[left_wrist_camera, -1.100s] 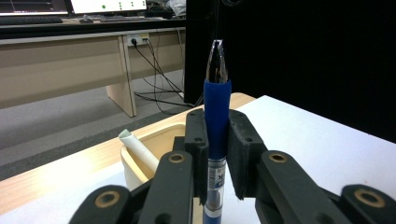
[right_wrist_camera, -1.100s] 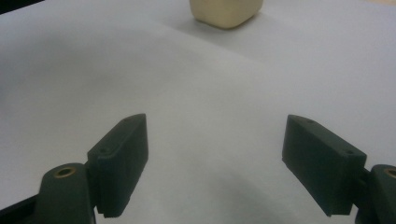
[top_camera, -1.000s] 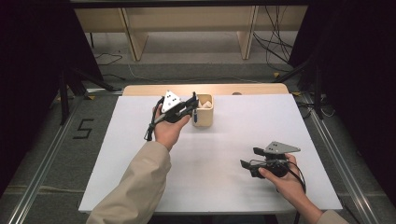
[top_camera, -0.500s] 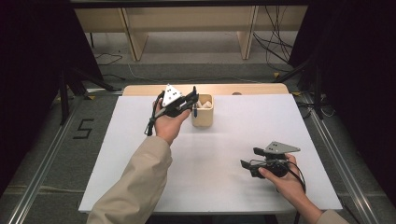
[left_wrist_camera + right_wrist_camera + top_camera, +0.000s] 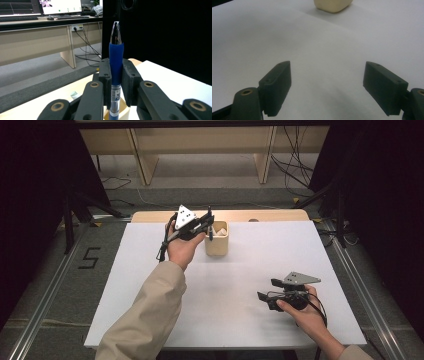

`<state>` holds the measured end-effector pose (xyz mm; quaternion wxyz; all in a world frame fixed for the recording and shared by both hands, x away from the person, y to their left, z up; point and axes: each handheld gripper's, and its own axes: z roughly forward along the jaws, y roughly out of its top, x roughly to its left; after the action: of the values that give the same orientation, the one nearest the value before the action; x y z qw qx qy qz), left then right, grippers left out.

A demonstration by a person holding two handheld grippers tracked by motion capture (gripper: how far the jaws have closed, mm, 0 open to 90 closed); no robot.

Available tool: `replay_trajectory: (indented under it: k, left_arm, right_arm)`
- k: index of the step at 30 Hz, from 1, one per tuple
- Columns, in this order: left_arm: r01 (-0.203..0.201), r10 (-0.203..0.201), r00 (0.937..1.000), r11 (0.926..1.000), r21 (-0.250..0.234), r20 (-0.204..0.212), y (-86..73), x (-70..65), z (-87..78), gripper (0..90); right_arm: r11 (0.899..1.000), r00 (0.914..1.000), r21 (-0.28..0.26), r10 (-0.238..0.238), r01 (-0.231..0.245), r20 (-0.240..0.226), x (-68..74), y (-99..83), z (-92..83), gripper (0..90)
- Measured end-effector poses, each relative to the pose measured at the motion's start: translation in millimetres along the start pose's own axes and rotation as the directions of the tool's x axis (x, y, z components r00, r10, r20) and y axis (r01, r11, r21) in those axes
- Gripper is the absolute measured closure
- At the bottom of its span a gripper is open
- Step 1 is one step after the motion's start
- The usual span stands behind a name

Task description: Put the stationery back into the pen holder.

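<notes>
Clamping a blue pen (image 5: 116, 75) upright between the pads of the left gripper (image 5: 207, 222) directly above the cream cup (image 5: 216, 240) at the far side of the white table (image 5: 150, 285), with the right gripper (image 5: 265, 289) resting spread wide and empty near the front right, well apart from the cup.

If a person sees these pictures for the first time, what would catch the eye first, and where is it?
First comes the blue pen, held upright in the shut left gripper at the far side of the white table, just above the cream cup. Next is the right gripper, open and holding nothing, low over the table near its right front corner.
</notes>
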<state>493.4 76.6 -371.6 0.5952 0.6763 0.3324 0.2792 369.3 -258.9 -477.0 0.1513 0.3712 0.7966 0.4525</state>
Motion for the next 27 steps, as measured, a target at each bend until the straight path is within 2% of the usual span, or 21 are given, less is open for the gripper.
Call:
replay_trajectory:
  k: [3,12,20,27]
  left_arm:
    - [-0.011,0.011,0.9999,0.9999,0.003,-0.005,-0.2,0.9,1.2,79.7]
    - [-0.004,0.004,0.9999,1.0000,0.001,-0.013,2.3,2.3,5.2,79.7]
    - [-0.011,0.011,0.9999,0.9999,-0.005,0.000,9.7,-1.1,5.8,79.7]
    - [-0.017,0.017,0.9998,0.9998,-0.012,-0.010,14.9,1.2,6.6,79.7]
  right_arm:
    - [1.000,1.0000,0.000,0.001,-0.001,0.003,-0.2,0.1,-0.3,23.6]
    - [1.000,1.0000,-0.001,-0.001,0.001,-0.002,-1.0,-0.4,0.2,23.6]
    - [1.000,1.0000,-0.002,0.001,-0.001,0.005,-1.3,-0.3,0.5,23.6]
    - [1.000,1.0000,-0.002,0.002,-0.002,0.005,-1.2,-0.3,0.4,23.6]
